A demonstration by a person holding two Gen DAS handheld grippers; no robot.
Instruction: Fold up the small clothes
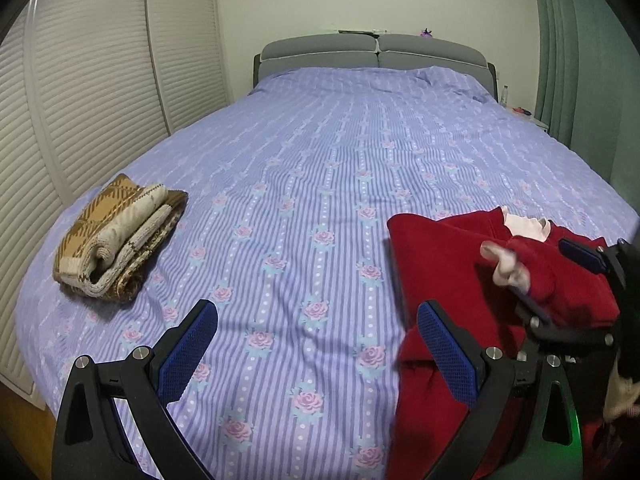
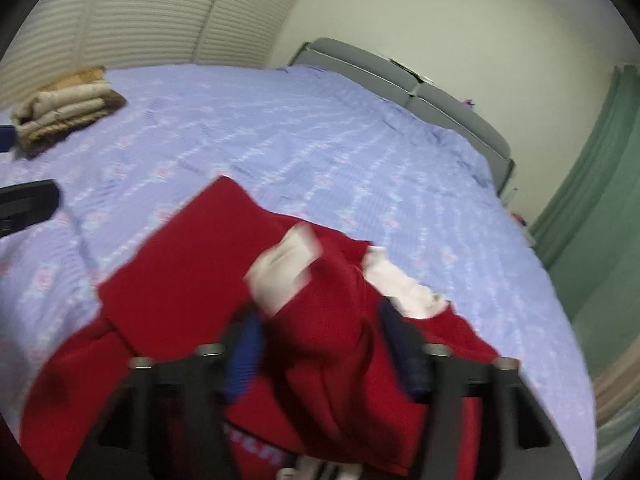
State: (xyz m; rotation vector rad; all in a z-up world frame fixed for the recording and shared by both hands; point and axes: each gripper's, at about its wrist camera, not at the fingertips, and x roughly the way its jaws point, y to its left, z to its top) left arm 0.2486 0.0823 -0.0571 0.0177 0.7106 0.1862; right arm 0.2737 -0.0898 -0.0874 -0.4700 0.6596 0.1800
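Red garment (image 1: pixel 452 256) crumpled near right on bed (image 1: pixel 320 152); folded brown blanket (image 1: pixel 120 236) far left. Left fingers (image 1: pixel 320 344) wide, empty; right fingers (image 2: pixel 326 344) parted astride a red fold.

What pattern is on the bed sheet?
Lavender bed sheet with stripes and rows of pink roses, clearest in the left wrist view.

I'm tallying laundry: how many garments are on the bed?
2. A folded brown plaid garment lies near the bed's left edge by the shutters; a red garment lies at the near right, under the right gripper. More may be hidden.
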